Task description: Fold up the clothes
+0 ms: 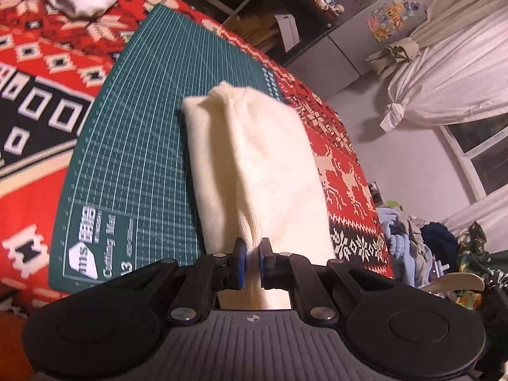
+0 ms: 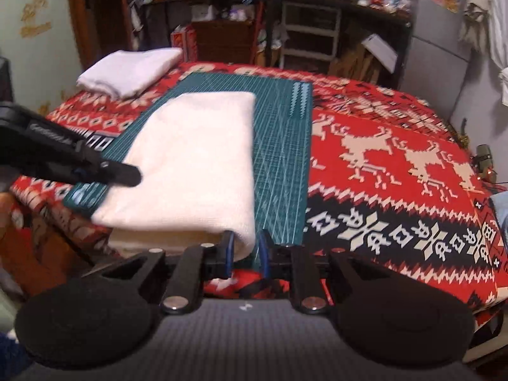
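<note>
On the green cutting mat (image 2: 279, 146), which is laid over a red patterned blanket (image 2: 397, 171), a cream folded garment (image 2: 197, 165) is seen, with its long axis running from the near edge of the mat to the far edge. The near right corner of the garment is placed between the blue pads of the right gripper (image 2: 246, 249); the pads appear to be closed on this corner, although a small gap beside the right pad is visible, so the grasp is judged to be light. In the left wrist view, the left gripper (image 1: 252, 262) is seen clenched on a pinch of the same garment (image 1: 254, 165) at its near edge, and the cloth is stretched away from the pads toward the far side of the mat. In the right wrist view, the left gripper (image 2: 104, 171) is found at the left side of the garment, near the left edge of the mat. Both tongs are therefore at the near end of the mat, and the whole length of the garment lies ahead of them. The coming move is judged to be a fold along this long axis, where the near edge is carried toward the far edge. A second white folded piece (image 2: 130, 70) is resting beyond the far left corner of the mat, well apart.
</note>
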Demonstrator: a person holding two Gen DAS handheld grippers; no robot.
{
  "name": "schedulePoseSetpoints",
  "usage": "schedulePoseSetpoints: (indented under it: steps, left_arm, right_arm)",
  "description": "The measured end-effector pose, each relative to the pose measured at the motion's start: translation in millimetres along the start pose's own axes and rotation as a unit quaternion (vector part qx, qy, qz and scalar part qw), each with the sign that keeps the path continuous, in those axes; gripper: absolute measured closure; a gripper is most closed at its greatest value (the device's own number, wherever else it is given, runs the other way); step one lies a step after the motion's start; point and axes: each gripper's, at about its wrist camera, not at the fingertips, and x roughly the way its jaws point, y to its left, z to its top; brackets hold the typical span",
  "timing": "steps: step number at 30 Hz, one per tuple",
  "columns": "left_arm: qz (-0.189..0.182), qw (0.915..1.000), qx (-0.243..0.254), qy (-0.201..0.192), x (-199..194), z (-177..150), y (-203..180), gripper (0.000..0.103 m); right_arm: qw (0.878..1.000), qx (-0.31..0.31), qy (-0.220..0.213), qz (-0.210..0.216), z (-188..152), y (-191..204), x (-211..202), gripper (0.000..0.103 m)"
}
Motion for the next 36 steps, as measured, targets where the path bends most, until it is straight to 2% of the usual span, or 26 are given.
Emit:
schedulePoseSetpoints:
  steps: [4,7,10,12,13,14,16,19,22,26,27,28,29,30,32,34,35,36]
  left_arm:
    - [-0.009,0.9999,-0.012,-0.004,-2,-4,6,0.094]
    - [-0.011,0.9998,-0.017,-0.007,-3,-6,6,0.094]
    - [-0.022,0.9995,-0.019,-0.011,-4,-4,5,0.094]
    - [-0.041,0.9986,-0.031,-0.014,-2,1,7,0.094]
    - [-0.051,0.9978,-0.039,-0.017,-1,4,10,0.091]
    - [-0.061,0.9966,-0.050,-0.023,1,8,14,0.078]
    - [-0.078,0.9937,-0.072,-0.035,6,17,23,0.061]
    - [-0.099,0.9893,-0.097,-0.044,20,38,35,0.062]
    - [-0.120,0.9844,-0.124,-0.035,36,57,45,0.064]
    - [-0.151,0.9753,-0.156,-0.040,48,70,53,0.067]
    - [-0.158,0.9733,-0.161,-0.042,49,72,53,0.069]
    - [-0.166,0.9711,-0.165,-0.045,50,73,54,0.081]
    - [-0.171,0.9701,-0.166,-0.046,50,75,54,0.089]
    - [-0.170,0.9716,-0.157,-0.047,48,75,51,0.096]
    - [-0.167,0.9747,-0.141,-0.048,44,76,46,0.095]
    - [-0.167,0.9796,-0.099,-0.053,34,78,27,0.096]
    - [-0.164,0.9824,-0.069,-0.056,30,78,16,0.094]
    - [-0.151,0.9859,-0.037,-0.063,26,78,5,0.087]
  right_arm:
    - [0.999,0.009,-0.042,0.017,13,-4,-22,0.083]
    - [0.997,-0.009,-0.065,0.051,42,12,-9,0.083]
    - [0.995,-0.030,-0.054,0.073,68,32,30,0.084]
    - [0.996,-0.025,-0.028,0.087,76,37,59,0.085]
    - [0.995,-0.015,-0.015,0.095,76,37,69,0.085]
    - [0.995,-0.004,-0.008,0.100,75,35,76,0.085]
    - [0.993,0.018,-0.008,0.114,71,26,81,0.085]
    - [0.990,0.046,-0.006,0.132,66,14,86,0.085]
    - [0.988,0.065,-0.005,0.143,60,6,88,0.085]
    - [0.985,0.087,-0.007,0.149,55,2,89,0.085]
    - [0.984,0.091,-0.007,0.151,55,2,90,0.085]
    - [0.984,0.093,-0.007,0.152,54,1,91,0.085]
    - [0.984,0.095,-0.007,0.153,55,1,92,0.085]
    - [0.983,0.098,-0.006,0.154,55,0,92,0.085]
    - [0.981,0.109,-0.004,0.159,56,-3,95,0.085]
    - [0.980,0.113,-0.004,0.163,56,-4,97,0.085]
    - [0.980,0.114,-0.004,0.164,57,-5,97,0.085]
    - [0.979,0.116,-0.005,0.165,56,-5,98,0.085]
